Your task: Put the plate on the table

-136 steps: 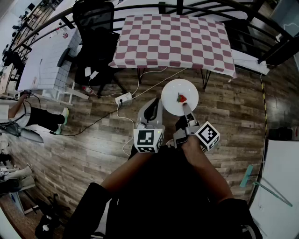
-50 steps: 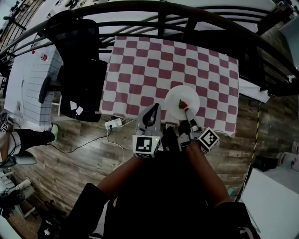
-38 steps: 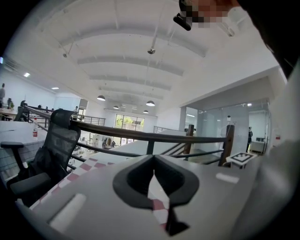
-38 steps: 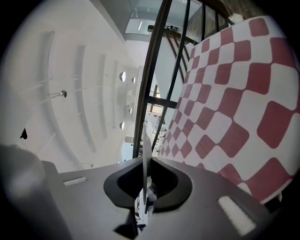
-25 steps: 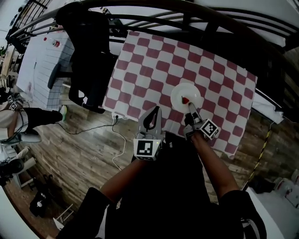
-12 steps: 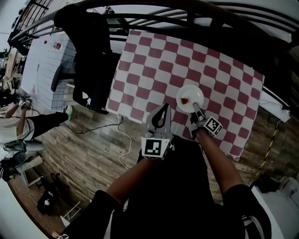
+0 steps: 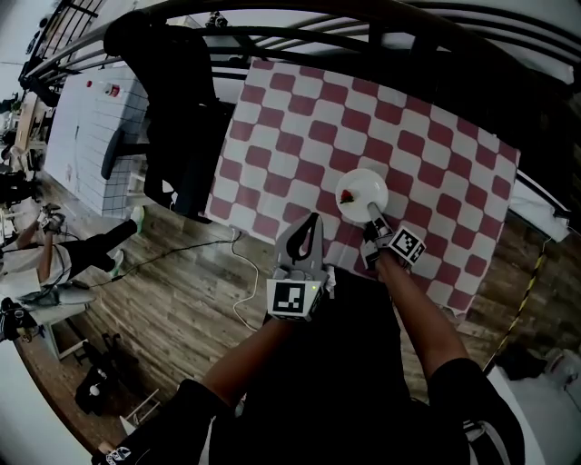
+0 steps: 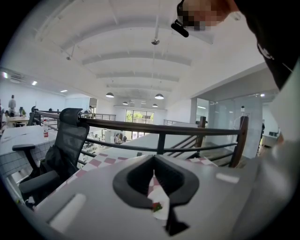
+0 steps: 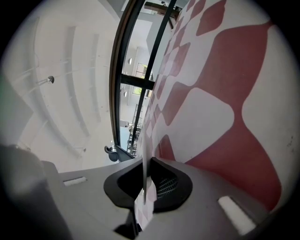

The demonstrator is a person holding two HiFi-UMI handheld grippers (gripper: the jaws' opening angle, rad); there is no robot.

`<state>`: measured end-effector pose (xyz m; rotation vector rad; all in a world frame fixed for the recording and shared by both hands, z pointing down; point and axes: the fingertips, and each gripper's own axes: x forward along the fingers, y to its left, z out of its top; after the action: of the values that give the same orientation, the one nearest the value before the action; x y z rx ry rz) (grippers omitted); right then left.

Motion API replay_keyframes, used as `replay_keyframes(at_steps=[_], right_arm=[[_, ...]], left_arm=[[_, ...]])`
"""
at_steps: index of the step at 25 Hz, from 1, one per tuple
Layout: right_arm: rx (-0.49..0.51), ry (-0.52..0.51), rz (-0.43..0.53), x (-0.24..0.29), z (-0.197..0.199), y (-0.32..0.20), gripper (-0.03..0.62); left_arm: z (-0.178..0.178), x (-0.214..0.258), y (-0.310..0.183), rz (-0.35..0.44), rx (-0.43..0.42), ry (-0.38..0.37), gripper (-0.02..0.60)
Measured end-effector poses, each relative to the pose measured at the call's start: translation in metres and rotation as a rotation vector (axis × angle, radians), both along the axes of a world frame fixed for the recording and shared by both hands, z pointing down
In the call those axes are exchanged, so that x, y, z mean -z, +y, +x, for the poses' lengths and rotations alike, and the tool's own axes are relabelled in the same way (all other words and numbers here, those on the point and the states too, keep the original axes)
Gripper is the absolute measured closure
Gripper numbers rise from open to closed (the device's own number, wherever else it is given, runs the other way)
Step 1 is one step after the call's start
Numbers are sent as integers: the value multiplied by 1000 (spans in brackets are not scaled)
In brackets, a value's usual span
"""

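Observation:
A white plate [image 7: 363,188] with a strawberry [image 7: 348,196] on it is over the near middle of the red-and-white checked table [image 7: 300,136]. My right gripper [image 7: 372,214] is shut on its near rim. In the right gripper view the plate [image 9: 146,183] shows edge-on between the closed jaws of that gripper [image 9: 146,160], with the checked cloth [image 9: 220,93] close behind; whether the plate touches the cloth I cannot tell. My left gripper [image 7: 310,223] hangs at the table's near edge, shut and empty. Past the closed tips of the left gripper [image 8: 154,157], the plate [image 8: 161,213] and strawberry [image 8: 156,205] show.
A black office chair [image 7: 177,100] stands at the table's left side, and a black railing [image 7: 363,23] runs behind the table. A white desk [image 7: 91,118] is further left. A cable [image 7: 231,272] lies on the wooden floor. A person [image 7: 54,259] is at the far left.
My right gripper has sunk toward the checked cloth with the plate still in it. The left gripper has stayed where it was, still shut.

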<state>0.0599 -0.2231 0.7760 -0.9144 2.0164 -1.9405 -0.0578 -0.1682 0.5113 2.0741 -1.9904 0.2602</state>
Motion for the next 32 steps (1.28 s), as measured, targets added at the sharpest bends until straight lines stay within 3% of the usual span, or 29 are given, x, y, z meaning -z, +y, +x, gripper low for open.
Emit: replay_keyframes(at_steps=[8,15,21,25,29,32], right_arm=[[-36,-14,-57,-8,2,-3,576],[-38,42,-101,-14,1,-3,576],[-29,184,-128,-22,2,0,572],[12,275,-155,-21,-2,4,473],[76,393,-107,-15,-3,10,427],[91,427,-104,-14,2,16,398]], left_arm=[[1,-7,4,-17,-6,5,572],[-3,-9,5,-34,10,1,572],[-8,-2,3,-10,17,8,572],[-8,-1,5,-5,13,21,572],[-8,4,7,6,5,38,572],[-1,4,12,22,-18,58,572]])
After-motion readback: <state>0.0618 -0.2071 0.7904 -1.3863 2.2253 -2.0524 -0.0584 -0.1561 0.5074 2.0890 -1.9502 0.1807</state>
